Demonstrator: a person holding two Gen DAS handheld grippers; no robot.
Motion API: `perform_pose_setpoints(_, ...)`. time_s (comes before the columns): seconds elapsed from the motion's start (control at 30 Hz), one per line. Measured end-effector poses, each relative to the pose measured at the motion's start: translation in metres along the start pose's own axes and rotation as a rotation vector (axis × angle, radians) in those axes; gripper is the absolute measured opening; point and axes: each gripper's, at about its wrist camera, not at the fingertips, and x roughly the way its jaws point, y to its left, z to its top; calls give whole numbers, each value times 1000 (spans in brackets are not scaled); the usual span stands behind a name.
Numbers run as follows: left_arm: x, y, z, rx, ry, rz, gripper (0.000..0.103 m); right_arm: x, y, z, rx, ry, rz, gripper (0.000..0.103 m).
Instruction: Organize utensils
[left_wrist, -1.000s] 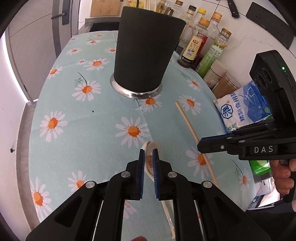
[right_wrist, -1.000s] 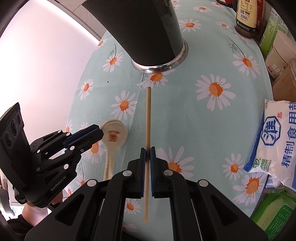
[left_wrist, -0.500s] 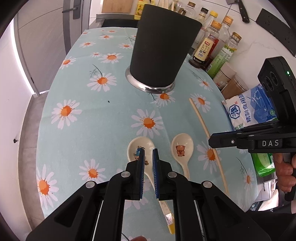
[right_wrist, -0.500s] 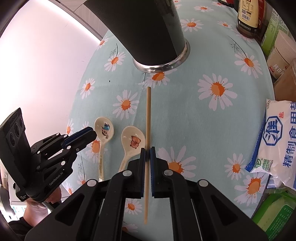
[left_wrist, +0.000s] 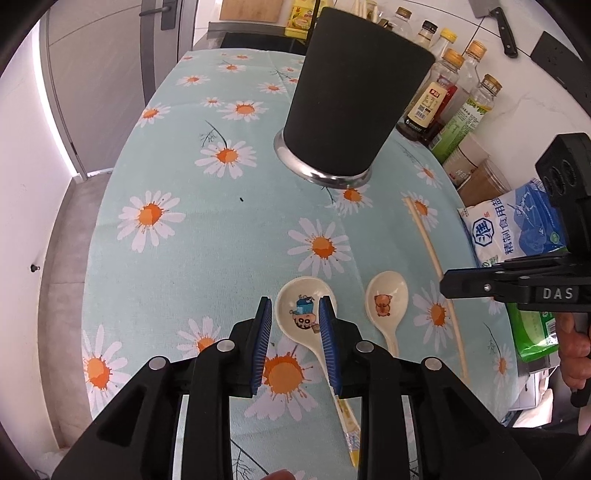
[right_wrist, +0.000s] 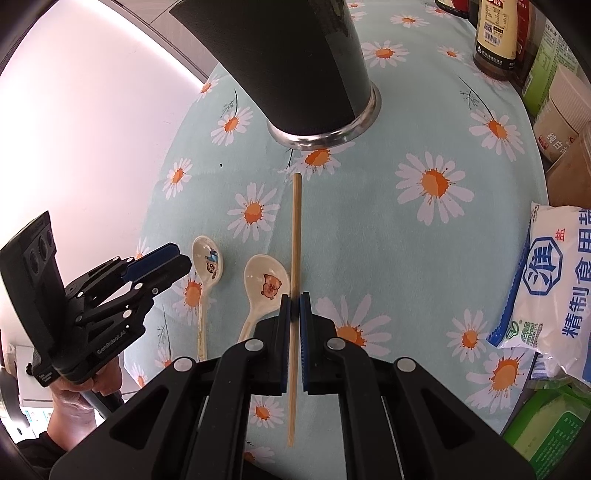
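Note:
A cream spoon with a cartoon boy lies on the daisy tablecloth between the fingers of my left gripper. Its jaws are opening and the left pad stands clear of the spoon. A second spoon with a bear lies just to its right. Right of that lies a wooden chopstick, and my right gripper is shut on it low over the cloth. The tall black utensil holder stands upright beyond both. The right wrist view shows both spoons and the left gripper.
Sauce bottles and jars line the back right by the wall. A blue and white salt bag and a green packet lie at the right edge. The cloth's left edge drops to the floor. A hand holds the right gripper.
The left gripper carried the cartoon-boy spoon to the left of the bear spoon, set it on the cloth, and its jaws have now parted. The right gripper and chopstick stayed still.

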Motion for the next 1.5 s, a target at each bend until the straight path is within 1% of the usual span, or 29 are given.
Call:
perform_pose_setpoints(0.13, 11, 3, 1, -7, 28, -2, 25, 0, 0, 0, -1, 3, 3, 6)
perform_pose_setpoints(0.23, 17, 5, 0, -10, 40, -19, 24, 0, -1, 0, 0, 3, 5, 6)
perform_pose_setpoints(0.27, 18, 5, 0, -13, 45, -28, 22, 0, -1, 0, 1, 2, 5, 6)
perform_pose_setpoints(0.3, 20, 5, -1, -14, 49, -38, 18, 0, -2, 0, 4, 1, 4, 6)
perform_pose_setpoints(0.33, 21, 5, -1, -15, 52, -44, 7, 0, -2, 0, 6, 2, 4, 6)
perform_pose_setpoints(0.37, 22, 5, -1, -18, 55, -46, 6, 0, -2, 0, 7, 2, 5, 6)
perform_pose_setpoints(0.63, 21, 3, 0, -16, 45, -70, 4, -2, -3, -1, 4, -2, 17, 6)
perform_pose_setpoints(0.83, 14, 1, 3, -1, 26, -68, 3, -2, 1, 0, -6, -15, 16, 6)
perform_pose_setpoints(1.03, -1, -1, 6, 4, -24, -79, 3, -6, 4, 0, -22, -32, 17, 6)
perform_pose_setpoints(1.27, -27, -2, 18, 10, -103, -93, 3, -16, 15, 7, -59, -71, 34, 6)
perform_pose_setpoints(1.37, -40, -3, 25, 12, -144, -95, 3, -23, 20, 11, -79, -97, 51, 6)
perform_pose_setpoints(1.5, -59, -5, 37, 16, -208, -97, 3, -36, 26, 17, -103, -157, 81, 6)
